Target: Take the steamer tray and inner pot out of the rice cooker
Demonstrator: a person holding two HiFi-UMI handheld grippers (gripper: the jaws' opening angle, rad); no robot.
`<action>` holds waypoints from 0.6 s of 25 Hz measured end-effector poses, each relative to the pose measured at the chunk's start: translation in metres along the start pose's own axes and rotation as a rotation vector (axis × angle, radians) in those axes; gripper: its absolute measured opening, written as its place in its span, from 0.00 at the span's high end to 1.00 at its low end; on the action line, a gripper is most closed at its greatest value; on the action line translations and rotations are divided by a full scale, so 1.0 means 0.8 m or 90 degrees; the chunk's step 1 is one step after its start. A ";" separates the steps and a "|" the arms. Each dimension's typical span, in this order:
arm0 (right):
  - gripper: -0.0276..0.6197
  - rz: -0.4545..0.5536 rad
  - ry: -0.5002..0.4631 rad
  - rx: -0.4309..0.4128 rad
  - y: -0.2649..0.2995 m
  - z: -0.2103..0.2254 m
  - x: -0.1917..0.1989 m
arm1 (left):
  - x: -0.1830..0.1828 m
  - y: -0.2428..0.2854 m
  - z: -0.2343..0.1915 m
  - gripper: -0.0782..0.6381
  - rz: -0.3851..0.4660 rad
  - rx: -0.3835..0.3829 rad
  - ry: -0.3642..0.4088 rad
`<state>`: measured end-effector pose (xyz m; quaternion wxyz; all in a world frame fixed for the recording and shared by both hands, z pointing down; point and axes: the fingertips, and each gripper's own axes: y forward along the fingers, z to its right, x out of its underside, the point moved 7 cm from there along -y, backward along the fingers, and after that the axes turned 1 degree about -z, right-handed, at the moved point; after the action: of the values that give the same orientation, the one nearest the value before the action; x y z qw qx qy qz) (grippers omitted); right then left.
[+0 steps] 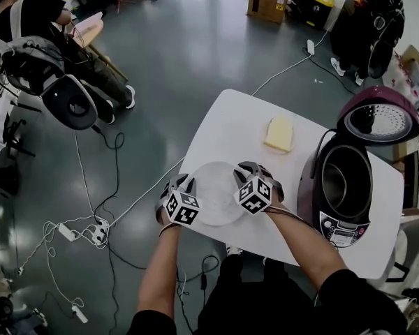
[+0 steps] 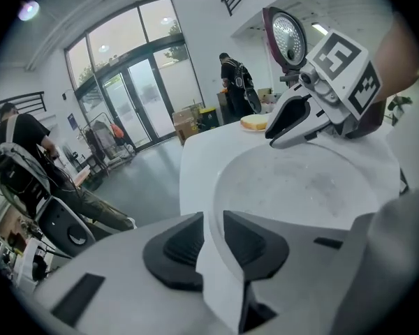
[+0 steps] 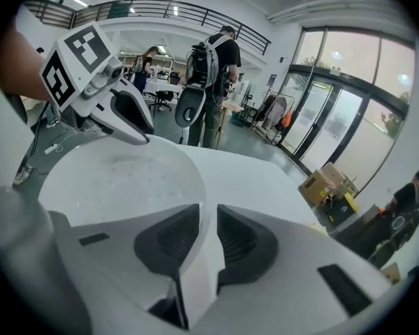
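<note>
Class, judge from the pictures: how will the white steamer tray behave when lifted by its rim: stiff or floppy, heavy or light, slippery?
Probably stiff: the steamer tray holds its round shape with the left gripper and right gripper each pinching only its thin rim. Likely light, being thin and see-through. Its smooth wall may slip.

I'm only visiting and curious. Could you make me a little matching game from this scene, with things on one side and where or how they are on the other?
Things:
1 steamer tray
2 inner pot
3 cooker lid
4 yellow pad

States:
A swung open
B lying alone on the white table
C clamped at its rim from two sides
D sitting in the rice cooker

Pairs: 1-C, 2-D, 3-A, 4-B
</note>
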<state>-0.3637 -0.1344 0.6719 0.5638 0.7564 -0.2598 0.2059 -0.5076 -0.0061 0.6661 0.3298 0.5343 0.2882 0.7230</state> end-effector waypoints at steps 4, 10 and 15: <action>0.76 0.036 0.021 0.022 -0.023 0.014 -0.021 | -0.009 -0.015 -0.008 0.57 0.024 -0.031 -0.033; 0.64 0.150 -0.017 0.073 -0.129 0.031 -0.075 | -0.061 -0.088 -0.013 0.30 0.135 -0.018 -0.106; 0.55 0.199 -0.006 0.138 -0.228 0.045 -0.071 | -0.105 -0.145 0.015 0.27 0.234 0.020 -0.133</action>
<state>-0.2935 -0.1180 0.4913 0.4390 0.7641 -0.3534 0.3140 -0.4587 0.0000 0.5309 0.2121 0.6553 0.1613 0.7069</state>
